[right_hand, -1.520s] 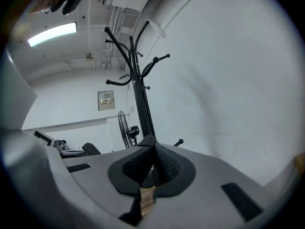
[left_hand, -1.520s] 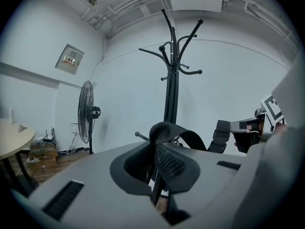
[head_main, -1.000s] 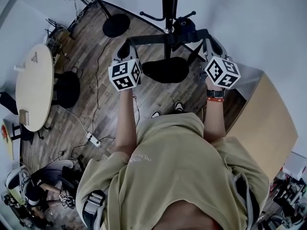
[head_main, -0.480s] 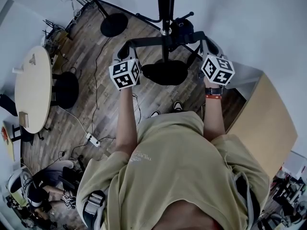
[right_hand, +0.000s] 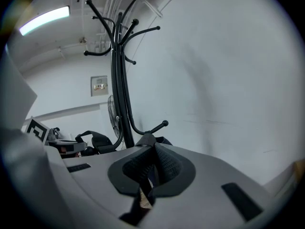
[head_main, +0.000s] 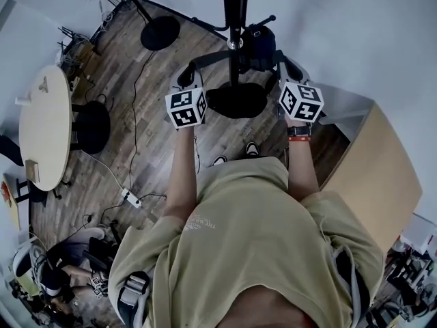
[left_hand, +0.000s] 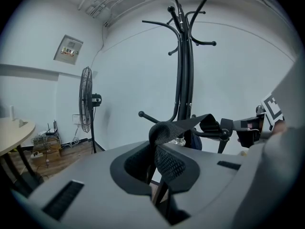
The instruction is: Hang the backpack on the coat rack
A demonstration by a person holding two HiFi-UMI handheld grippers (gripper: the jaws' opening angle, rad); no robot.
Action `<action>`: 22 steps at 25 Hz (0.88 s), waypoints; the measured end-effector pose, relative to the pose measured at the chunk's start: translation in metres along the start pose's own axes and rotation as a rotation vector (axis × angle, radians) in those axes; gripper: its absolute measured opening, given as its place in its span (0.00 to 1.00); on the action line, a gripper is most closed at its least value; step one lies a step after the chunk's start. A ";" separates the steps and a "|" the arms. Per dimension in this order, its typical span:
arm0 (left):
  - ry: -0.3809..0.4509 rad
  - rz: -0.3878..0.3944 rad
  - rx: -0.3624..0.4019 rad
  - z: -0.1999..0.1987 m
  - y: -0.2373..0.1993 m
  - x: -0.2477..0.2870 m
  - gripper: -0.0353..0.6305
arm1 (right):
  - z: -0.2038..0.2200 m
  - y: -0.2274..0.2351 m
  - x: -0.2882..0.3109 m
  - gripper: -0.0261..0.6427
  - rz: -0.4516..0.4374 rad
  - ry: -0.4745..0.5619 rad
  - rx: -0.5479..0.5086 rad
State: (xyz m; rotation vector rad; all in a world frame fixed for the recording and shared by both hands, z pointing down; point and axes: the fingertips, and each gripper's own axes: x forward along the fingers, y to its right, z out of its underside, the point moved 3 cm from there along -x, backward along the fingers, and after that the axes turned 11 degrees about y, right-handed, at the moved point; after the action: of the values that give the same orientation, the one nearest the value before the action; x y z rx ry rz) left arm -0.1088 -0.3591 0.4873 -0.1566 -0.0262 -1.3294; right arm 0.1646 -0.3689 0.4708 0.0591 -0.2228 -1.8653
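Both the left tool (left_hand: 155, 149) and right tool (right_hand: 151, 163) clamp the strap (left_hand: 176, 127) of the backpack (head_main: 261, 43), the rack (head_main: 235, 5) between them. A fan (left_hand: 86, 104) and table (head_main: 44, 125) stand off left.

Wood-plank floor (head_main: 147, 115) throughout. In the head view, a round pale bench (head_main: 44, 125) sits at 9 o'clock, with a small box (head_main: 34, 168) near its lower edge and a black seat (head_main: 92, 127) just beside it. A pedestal fan (left_hand: 86, 99) stands by the wall, its round base (head_main: 160, 33) at 11 o'clock. A white power strip (head_main: 132, 198) with trailing cable lies at 8 o'clock. A light wooden cabinet (head_main: 379, 176) is at 3 o'clock.
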 end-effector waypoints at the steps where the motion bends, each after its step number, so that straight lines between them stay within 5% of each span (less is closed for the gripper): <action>1: -0.006 0.005 -0.002 0.003 0.002 0.001 0.10 | 0.003 -0.002 0.001 0.07 -0.005 -0.011 -0.008; 15: -0.156 0.042 -0.019 0.075 0.014 0.003 0.10 | 0.087 0.001 -0.002 0.07 0.016 -0.214 -0.026; 22: -0.205 0.155 -0.003 0.103 0.043 0.008 0.10 | 0.132 -0.016 -0.008 0.07 -0.008 -0.284 -0.018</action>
State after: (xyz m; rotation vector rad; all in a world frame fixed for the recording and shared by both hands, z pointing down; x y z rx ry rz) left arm -0.0579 -0.3436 0.5857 -0.2921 -0.1822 -1.1552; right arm 0.1322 -0.3404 0.5967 -0.2192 -0.4023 -1.8800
